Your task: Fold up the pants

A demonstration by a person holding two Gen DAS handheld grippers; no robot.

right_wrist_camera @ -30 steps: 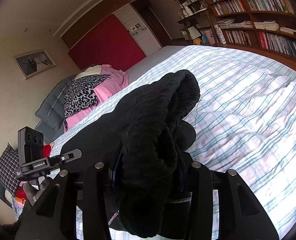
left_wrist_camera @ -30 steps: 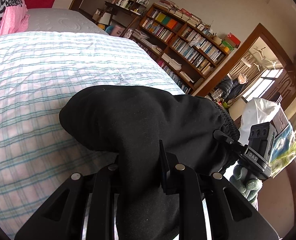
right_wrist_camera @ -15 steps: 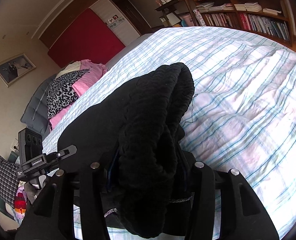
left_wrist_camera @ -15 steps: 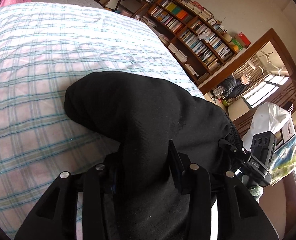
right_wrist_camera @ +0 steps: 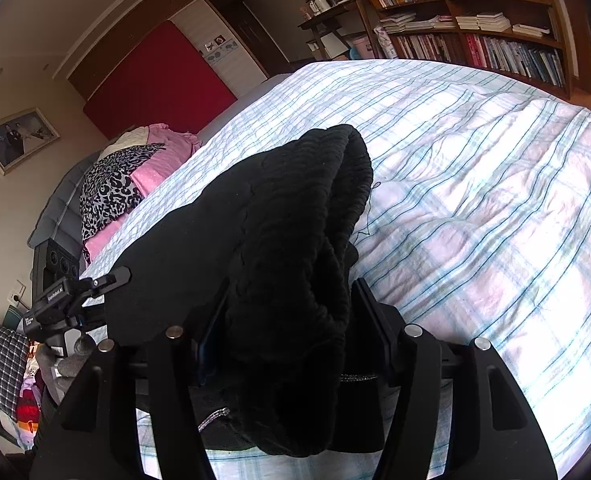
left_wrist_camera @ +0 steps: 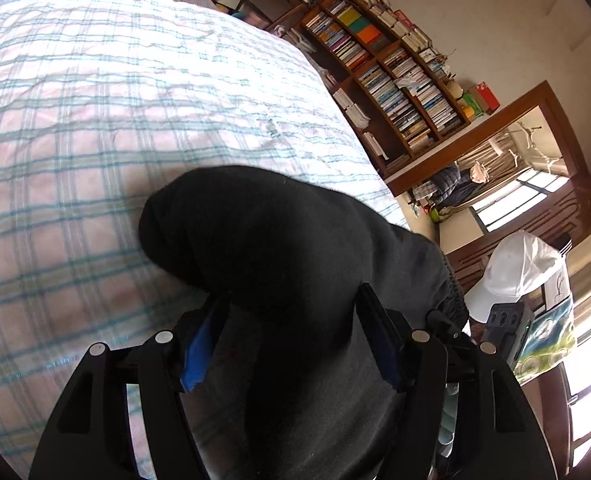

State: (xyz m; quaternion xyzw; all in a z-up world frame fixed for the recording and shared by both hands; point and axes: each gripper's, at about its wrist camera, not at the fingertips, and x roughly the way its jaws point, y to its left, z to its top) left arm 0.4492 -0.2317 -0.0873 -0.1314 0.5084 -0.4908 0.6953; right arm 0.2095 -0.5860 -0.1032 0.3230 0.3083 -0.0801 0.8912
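Left gripper [left_wrist_camera: 291, 332] and right gripper [right_wrist_camera: 287, 320] jaws are opening; black pants [left_wrist_camera: 295, 248] are bunched between them, pads no longer clamping. Release should be finished with the fold settled flat on the checked bedspread [right_wrist_camera: 475, 184]. Both grippers are pitched downward toward it.

The pants [right_wrist_camera: 279, 232] lie bunched on the bed [right_wrist_camera: 475, 200] near its foot edge, between both tools; pillows [right_wrist_camera: 115, 184] sit at the head end, and a bookshelf [right_wrist_camera: 475, 20] stands beyond the bed's far side
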